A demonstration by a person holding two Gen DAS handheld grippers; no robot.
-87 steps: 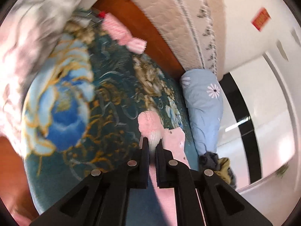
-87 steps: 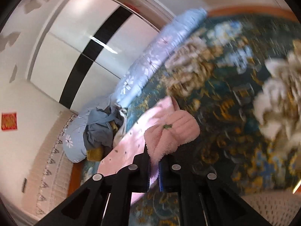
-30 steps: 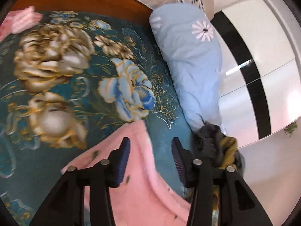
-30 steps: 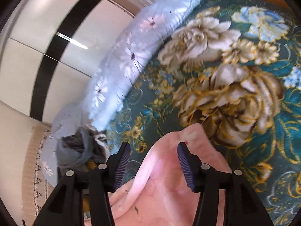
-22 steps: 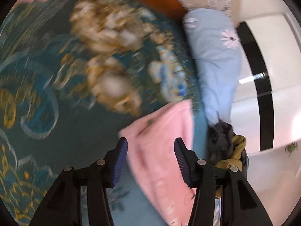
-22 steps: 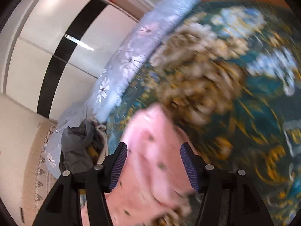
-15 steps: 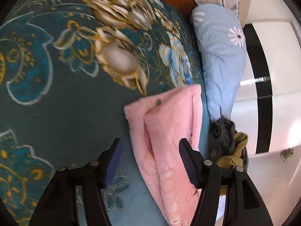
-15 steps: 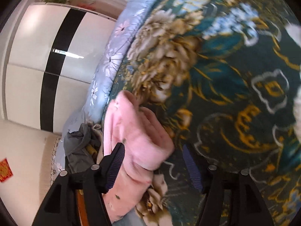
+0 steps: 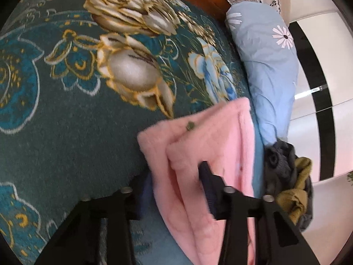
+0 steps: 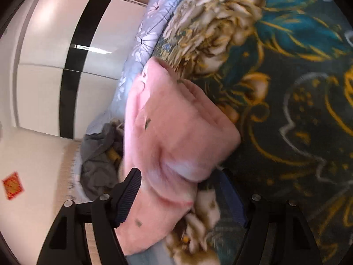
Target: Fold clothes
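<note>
A pink fleece garment (image 9: pixel 205 145) lies folded in layers on the dark teal floral blanket (image 9: pixel 66 114). It also shows in the right wrist view (image 10: pixel 167 137). My left gripper (image 9: pixel 176 190) is open, its jaws astride the garment's near layers, one on each side. My right gripper (image 10: pixel 181 192) is open too, its jaws on either side of the garment's folded corner. Neither gripper holds cloth.
A light blue daisy-print pillow (image 9: pixel 271 50) lies along the bed's far edge. A heap of grey and mustard clothes (image 9: pixel 289 176) sits beside the garment, also in the right wrist view (image 10: pixel 99 154). A white wardrobe with black stripe (image 10: pixel 72 66) stands behind.
Both grippers let go of the pink garment and opened after laying it down. They have since moved close, so the open jaws now straddle its folded layers.
</note>
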